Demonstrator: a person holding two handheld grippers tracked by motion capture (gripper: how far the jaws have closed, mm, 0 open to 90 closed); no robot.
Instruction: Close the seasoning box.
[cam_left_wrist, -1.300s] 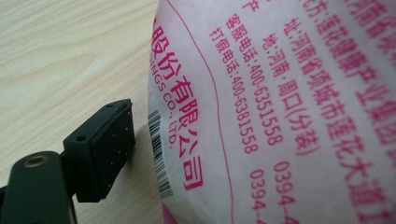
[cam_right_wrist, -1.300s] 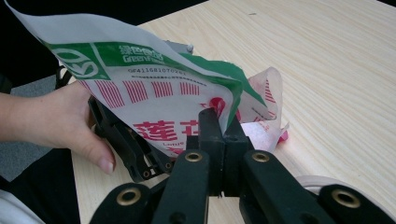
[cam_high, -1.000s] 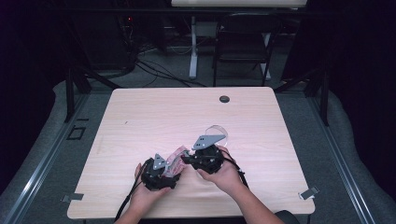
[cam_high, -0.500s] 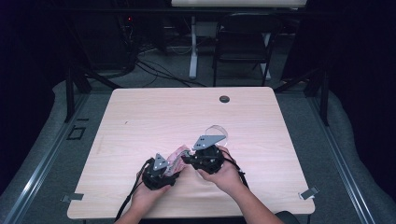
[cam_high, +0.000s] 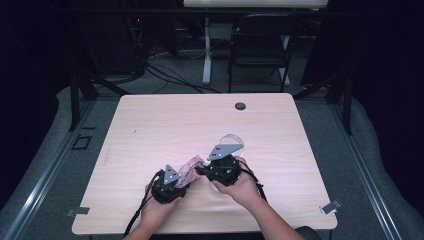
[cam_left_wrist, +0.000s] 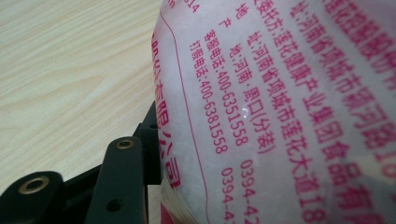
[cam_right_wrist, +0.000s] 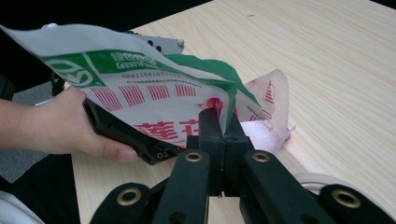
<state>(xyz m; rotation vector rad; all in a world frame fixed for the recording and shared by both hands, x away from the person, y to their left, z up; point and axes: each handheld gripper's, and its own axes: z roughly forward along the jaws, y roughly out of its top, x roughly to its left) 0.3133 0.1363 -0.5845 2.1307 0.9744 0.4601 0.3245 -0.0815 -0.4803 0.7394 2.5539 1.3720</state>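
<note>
A pale wood-grain table (cam_high: 150, 130) stands in a dark room, its top bare but for a small round black grommet (cam_high: 240, 106) near the far edge and a clear round lid or dish (cam_high: 231, 140) right of the middle. Two metal clips sit at the near corners, one left (cam_high: 77, 211) and one right (cam_high: 330, 206). Grey carpet lies around the table; behind the far edge are a black chair (cam_high: 262, 47), a white desk leg (cam_high: 206, 50) and loose cables (cam_high: 165, 75) on the floor.

Near the near edge, slightly left of centre, a person holds the two grippers close together with a bag (cam_high: 189, 167) between them. The bag is a white plastic pouch with red printed characters and a green band at its top.

The right gripper (cam_right_wrist: 223, 121) has its jaws closed tight on the bag's edge, pinching the film just below the green band.

The left gripper (cam_high: 167, 186) has just been closing its jaws, and they stand at a middling width. In the left gripper view the bag (cam_left_wrist: 280, 112) lies between them, against the one jaw that shows, but whether they press on it I cannot tell.
</note>
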